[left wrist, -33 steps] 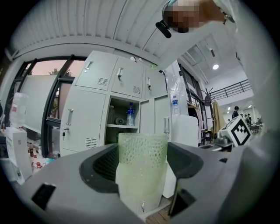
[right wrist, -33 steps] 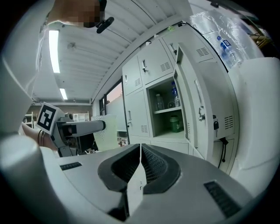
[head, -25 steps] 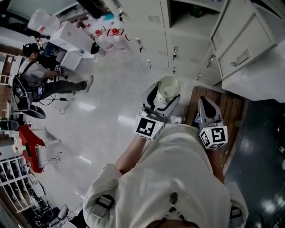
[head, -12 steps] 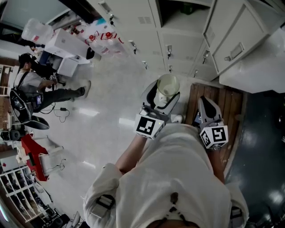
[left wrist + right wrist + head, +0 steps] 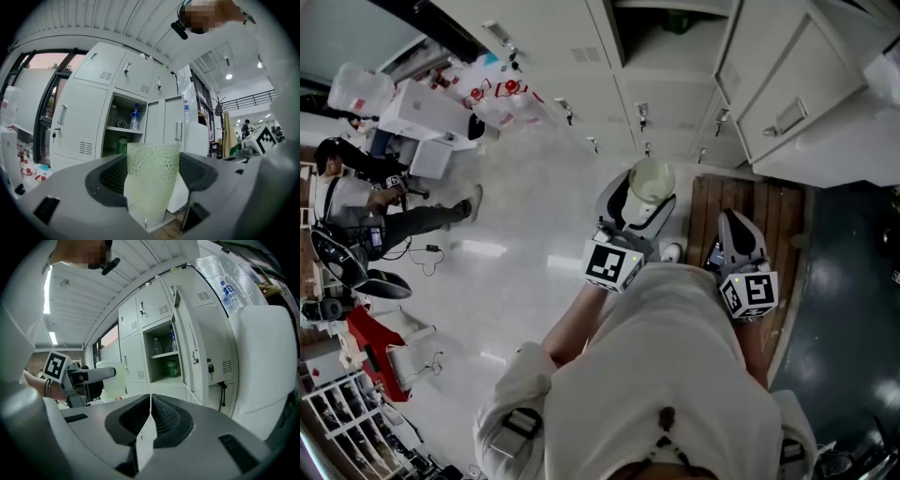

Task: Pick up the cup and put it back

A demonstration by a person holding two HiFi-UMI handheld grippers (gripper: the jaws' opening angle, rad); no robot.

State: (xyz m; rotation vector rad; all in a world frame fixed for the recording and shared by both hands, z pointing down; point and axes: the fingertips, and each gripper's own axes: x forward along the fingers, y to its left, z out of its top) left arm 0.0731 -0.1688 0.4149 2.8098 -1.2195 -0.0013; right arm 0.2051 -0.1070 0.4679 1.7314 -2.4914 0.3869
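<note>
Top of the head view, the lockers wall you off, all but one open compartment top centre. In the left gripper view its shelf already carries bottles. A swung-open door juts in at upper right, beyond your right tongs, with wooden boards underneath. The cup fills your left tongs, no gap there. Left of centre, bare pale floor gives you open room. Boxes and a seated person crowd the far left.
</note>
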